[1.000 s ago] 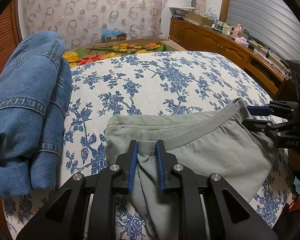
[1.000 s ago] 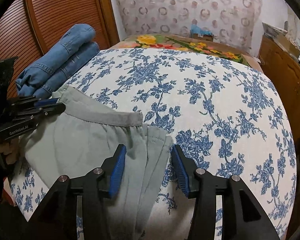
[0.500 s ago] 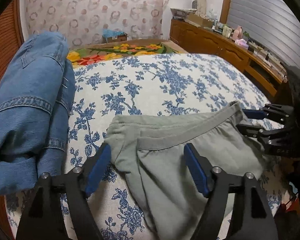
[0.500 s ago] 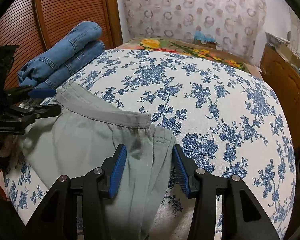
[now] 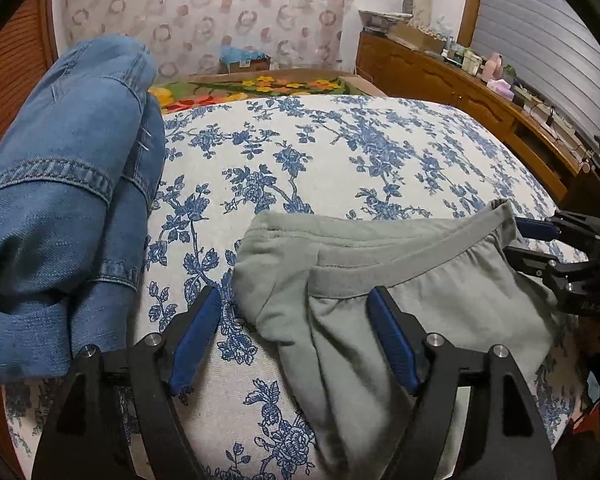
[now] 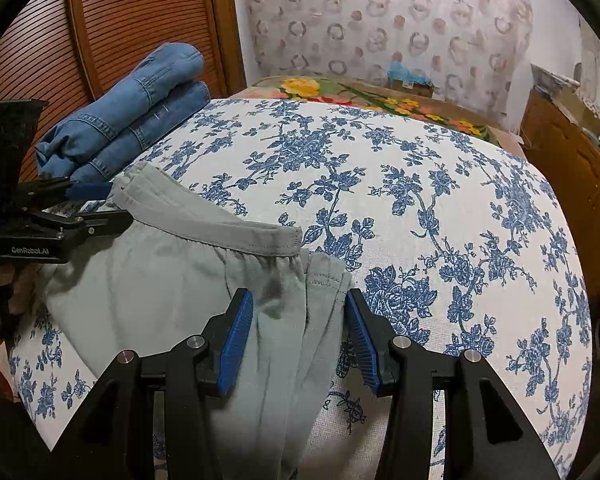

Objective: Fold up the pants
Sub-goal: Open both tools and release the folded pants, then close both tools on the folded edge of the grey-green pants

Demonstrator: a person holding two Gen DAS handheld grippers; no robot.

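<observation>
I see the bed (image 5: 340, 152), its blue-flowered cover filling most of both views, with plenty of bare cloth toward the top and right of the right wrist frame for sweeping a fold across. Folded jeans (image 5: 60, 200) crowd the left edge of the left wrist view, so I judge there is little room on that side. The grey pants (image 5: 400, 300) lie at the lower centre, waistband (image 6: 220, 224) uppermost, the legs trailing off the bottom of the frame over the bed's near edge. They look soft, light and limp, likely to sag and bunch, so I would pinch the thicker waistband corners. My left gripper (image 5: 296, 332) stands spread wide over the pants' left corner, its pads not pressing on the cloth. My right gripper (image 6: 300, 332) is half spread, straddling gathered cloth without pinching.
</observation>
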